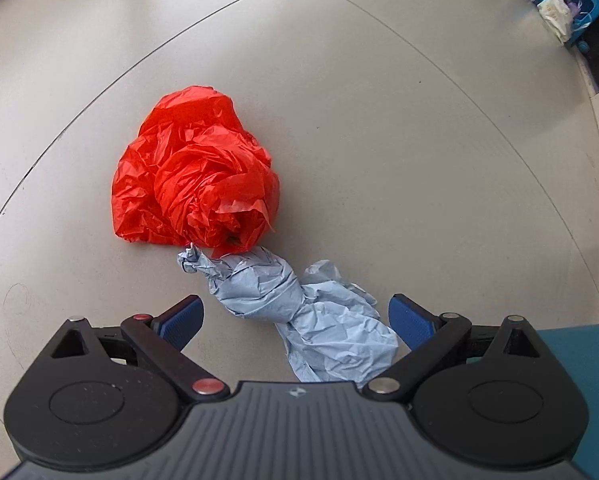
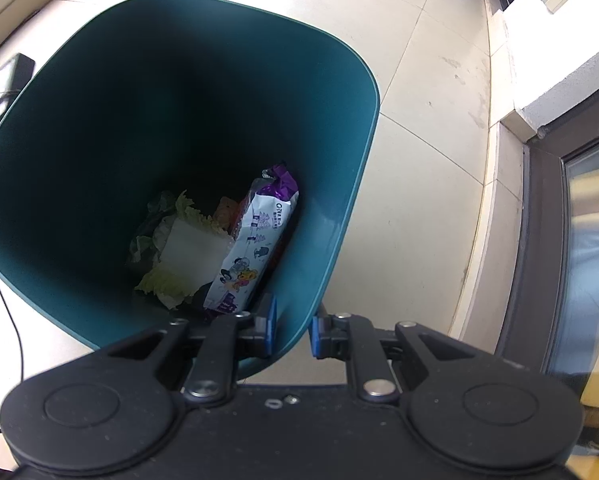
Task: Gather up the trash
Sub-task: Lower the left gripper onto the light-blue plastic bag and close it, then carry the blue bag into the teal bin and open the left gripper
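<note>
On the tiled floor lies a crumpled grey-blue paper wad, and a crumpled red plastic bag touches its far end. My left gripper points down over the paper, wide open, blue pads on either side of it without pressing. In the right wrist view my right gripper is shut on the near rim of a teal trash bin. Inside the bin lie a purple-and-white snack wrapper, cabbage leaves and a white paper sheet.
A teal corner of the bin shows at the lower right of the left wrist view. A blue stool with bags stands far off. A wall step and glass door frame run along the right. A black cable lies left of the bin.
</note>
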Tool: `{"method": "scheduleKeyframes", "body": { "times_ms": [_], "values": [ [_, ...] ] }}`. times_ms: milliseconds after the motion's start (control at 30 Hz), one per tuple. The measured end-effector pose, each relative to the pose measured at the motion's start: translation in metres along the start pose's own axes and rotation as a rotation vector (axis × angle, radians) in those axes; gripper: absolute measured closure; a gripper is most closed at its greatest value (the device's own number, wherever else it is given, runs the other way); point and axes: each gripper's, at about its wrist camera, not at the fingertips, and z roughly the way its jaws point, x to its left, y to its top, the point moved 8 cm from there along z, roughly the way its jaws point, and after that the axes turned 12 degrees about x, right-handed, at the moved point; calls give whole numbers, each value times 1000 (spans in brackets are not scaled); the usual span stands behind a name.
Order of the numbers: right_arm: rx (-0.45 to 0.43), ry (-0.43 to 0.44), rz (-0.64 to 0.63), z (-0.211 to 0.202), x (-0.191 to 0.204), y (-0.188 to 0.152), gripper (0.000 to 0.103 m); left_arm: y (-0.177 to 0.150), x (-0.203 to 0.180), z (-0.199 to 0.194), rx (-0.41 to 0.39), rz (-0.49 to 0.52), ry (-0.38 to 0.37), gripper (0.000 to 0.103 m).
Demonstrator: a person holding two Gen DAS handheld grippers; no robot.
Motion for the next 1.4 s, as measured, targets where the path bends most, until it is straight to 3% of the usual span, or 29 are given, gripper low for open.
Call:
{"method": "scheduleKeyframes", "body": {
  "times_ms": [100, 167, 200, 433, 600, 767, 967, 1100, 1333, 1400],
  "values": [
    [2, 0, 5, 1, -1, 0, 87, 5, 1, 12, -2, -8, 44, 4],
    [4, -1, 6, 1, -1, 0, 87, 6, 4, 16, -14, -19, 68, 17],
    [6, 0, 8, 2, -2, 0, 87, 5, 4, 18, -10, -17, 85, 33],
    [11, 1, 10, 3, -1, 0, 87, -2, 7, 13, -31, 35, 106, 49],
    [5, -3, 5, 4, 1, -2, 87, -18, 11, -7, -67, 102, 70, 51],
    [-5, 7, 5, 2, 0, -3, 87, -34, -2, -65, -121, 197, -3, 51],
    [-13, 26, 1, -1, -2, -4, 87, -53, -48, -170, -228, 373, -87, 51],
    [-14, 37, 1, -2, -3, -4, 87, -62, -83, -238, -310, 493, -105, 50],
    [-18, 57, 2, -4, -5, -4, 88, -79, -147, -302, -406, 690, -51, 51],
    [-21, 56, -1, -5, -5, -5, 88, -84, -162, -310, -456, 727, 7, 51]
  ]
}}
